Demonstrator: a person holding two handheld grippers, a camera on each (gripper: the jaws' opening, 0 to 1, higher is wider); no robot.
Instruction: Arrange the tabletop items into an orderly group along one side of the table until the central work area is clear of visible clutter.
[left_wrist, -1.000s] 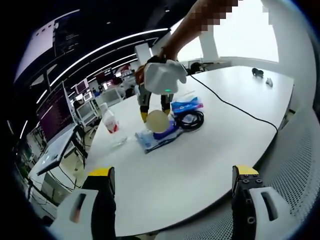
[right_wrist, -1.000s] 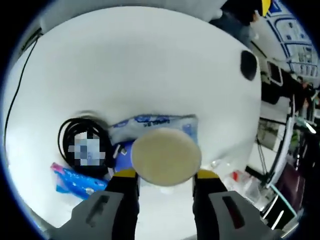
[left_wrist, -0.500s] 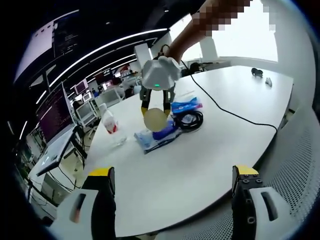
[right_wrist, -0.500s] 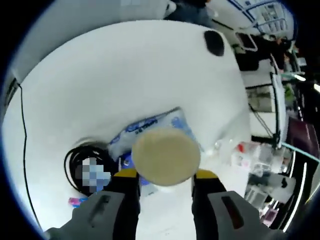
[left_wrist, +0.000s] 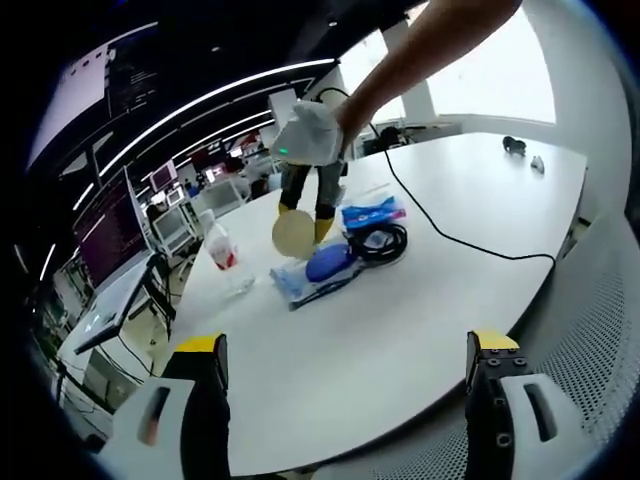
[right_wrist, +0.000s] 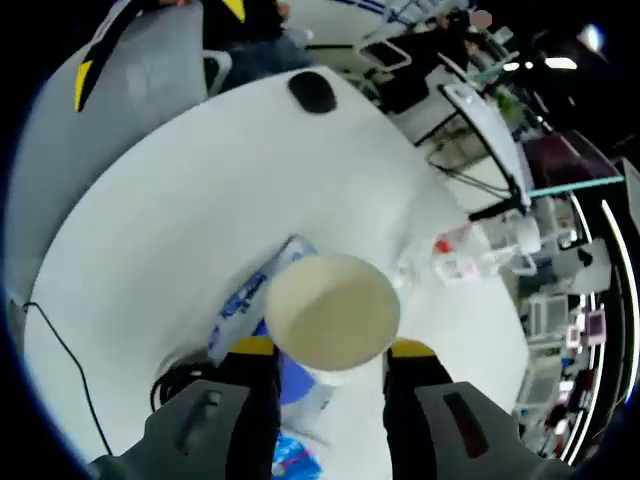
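white table (left_wrist: 420, 300) | coiled black cable (left_wrist: 380, 241) | blue packet (left_wrist: 372, 211) | bottle (left_wrist: 218, 243)

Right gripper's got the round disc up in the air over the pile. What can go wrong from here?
1. The right gripper pinches the round beige disc only at its lower edge, so a tilt might let it slip onto the blue wipes pack below.
2. The plastic bottle stands upright close to the pile; a sideways swing could knock it over.
3. The black cable trails across the white table from the coiled cord; dragging things could snag it.
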